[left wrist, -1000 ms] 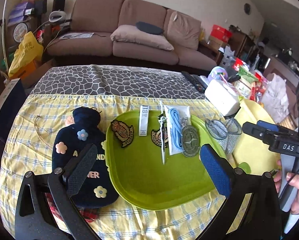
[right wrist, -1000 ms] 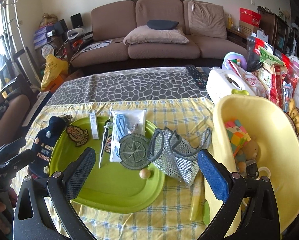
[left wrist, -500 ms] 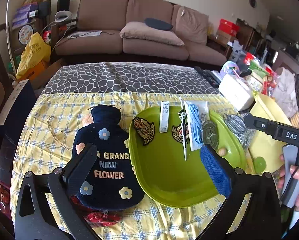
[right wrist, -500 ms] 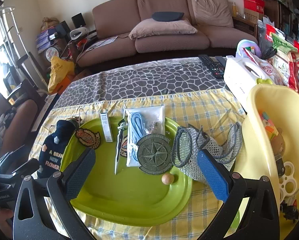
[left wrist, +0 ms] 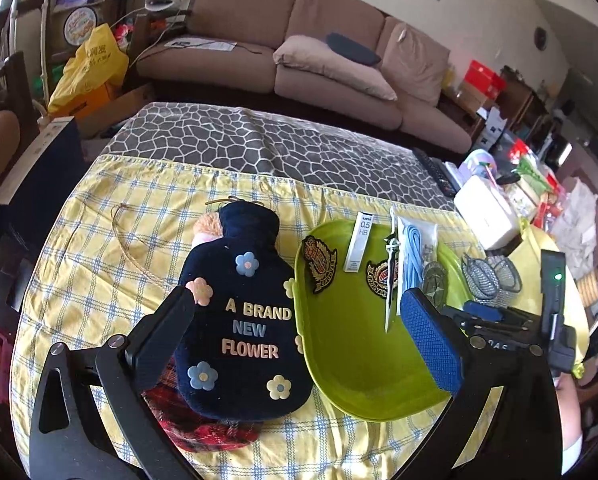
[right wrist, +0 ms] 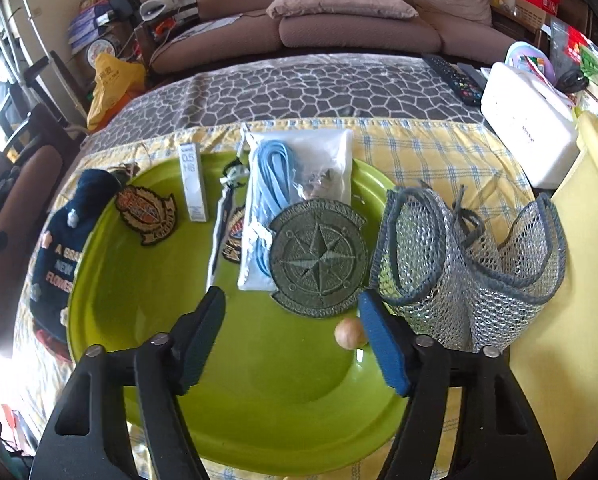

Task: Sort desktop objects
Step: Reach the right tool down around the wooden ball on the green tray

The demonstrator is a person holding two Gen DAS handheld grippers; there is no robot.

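A lime-green tray (right wrist: 279, 400) holds crest patches (right wrist: 145, 214), a lead case (right wrist: 193, 182), a bagged blue cord (right wrist: 287, 184), a round compass patch (right wrist: 319, 260) and a small wooden bead (right wrist: 347, 336). My right gripper (right wrist: 291, 300) hangs low over the tray with its jaws closing. The compass patch's near edge and the bead lie between them, and no pad presses on either. A silver mesh bag (right wrist: 467, 264) leans on the tray's right rim. My left gripper (left wrist: 297, 300) is open above a navy flower-print cover (left wrist: 243, 320) and the tray's left rim (left wrist: 299, 312).
A yellow tub (right wrist: 579, 280) stands right of the mesh bag, with a white box (right wrist: 527, 120) and remotes (right wrist: 455, 80) behind it. A red plaid cloth (left wrist: 207, 424) pokes out under the navy cover. A sofa (left wrist: 299, 40) runs behind the table.
The right gripper has dropped closer to the tray and its jaws have narrowed. The left gripper has slid left, bringing the navy cover between its fingers.
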